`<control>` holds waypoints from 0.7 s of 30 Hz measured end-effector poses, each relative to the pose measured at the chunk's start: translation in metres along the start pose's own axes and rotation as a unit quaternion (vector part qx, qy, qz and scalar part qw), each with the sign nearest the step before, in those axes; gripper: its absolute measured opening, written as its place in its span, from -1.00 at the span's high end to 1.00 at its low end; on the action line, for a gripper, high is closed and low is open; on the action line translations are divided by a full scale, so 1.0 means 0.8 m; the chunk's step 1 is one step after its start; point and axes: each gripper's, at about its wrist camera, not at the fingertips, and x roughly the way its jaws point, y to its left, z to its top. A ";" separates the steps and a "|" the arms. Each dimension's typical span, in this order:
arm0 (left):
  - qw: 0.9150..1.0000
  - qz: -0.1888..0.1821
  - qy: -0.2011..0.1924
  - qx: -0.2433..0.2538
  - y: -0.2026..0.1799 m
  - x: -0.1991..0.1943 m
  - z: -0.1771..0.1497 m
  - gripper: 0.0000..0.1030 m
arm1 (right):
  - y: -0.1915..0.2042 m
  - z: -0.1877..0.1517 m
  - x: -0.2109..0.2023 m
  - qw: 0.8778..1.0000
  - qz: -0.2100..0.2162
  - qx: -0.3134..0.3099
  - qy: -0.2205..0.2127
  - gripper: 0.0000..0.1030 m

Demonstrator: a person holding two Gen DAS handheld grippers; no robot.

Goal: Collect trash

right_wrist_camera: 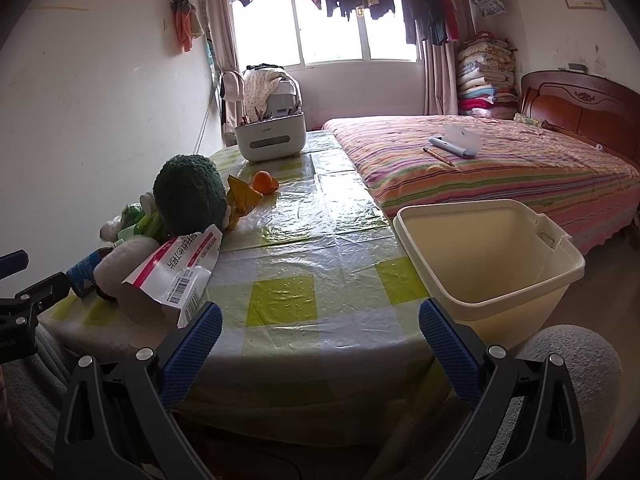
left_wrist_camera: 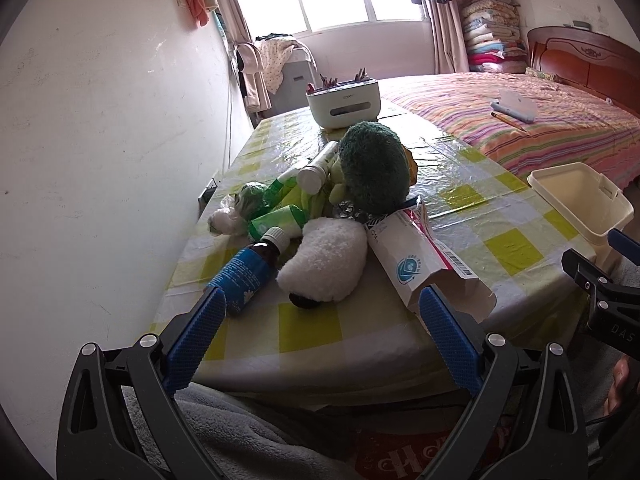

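Both tongs agape; bin beside

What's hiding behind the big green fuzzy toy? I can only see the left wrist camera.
Observer: An orange sits on the table behind the green plush toy, beside a yellow wrapper.
Operator: Is there anything in the bin?
Observer: No. The right wrist view looks down into the cream bin, and nothing shows inside it.
Operator: Is the other gripper holding something?
Observer: No. The right gripper is open, with nothing between its fingers.
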 end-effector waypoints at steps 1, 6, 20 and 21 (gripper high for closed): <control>1.000 -0.004 0.004 -0.004 0.008 0.001 0.003 -0.86 | 0.000 0.000 0.000 1.000 0.001 0.001 0.000 -0.87; 0.998 -0.025 0.032 -0.042 0.061 0.015 0.016 -0.86 | -0.001 0.000 0.000 1.000 0.002 0.001 0.001 -0.87; 0.993 -0.060 0.099 0.009 0.125 0.103 0.047 -0.86 | 0.028 0.015 0.001 0.998 0.059 -0.006 0.011 -0.87; 0.992 -0.068 0.106 0.009 0.129 0.113 0.047 -0.86 | 0.034 0.017 0.000 0.998 0.065 -0.012 0.010 -0.87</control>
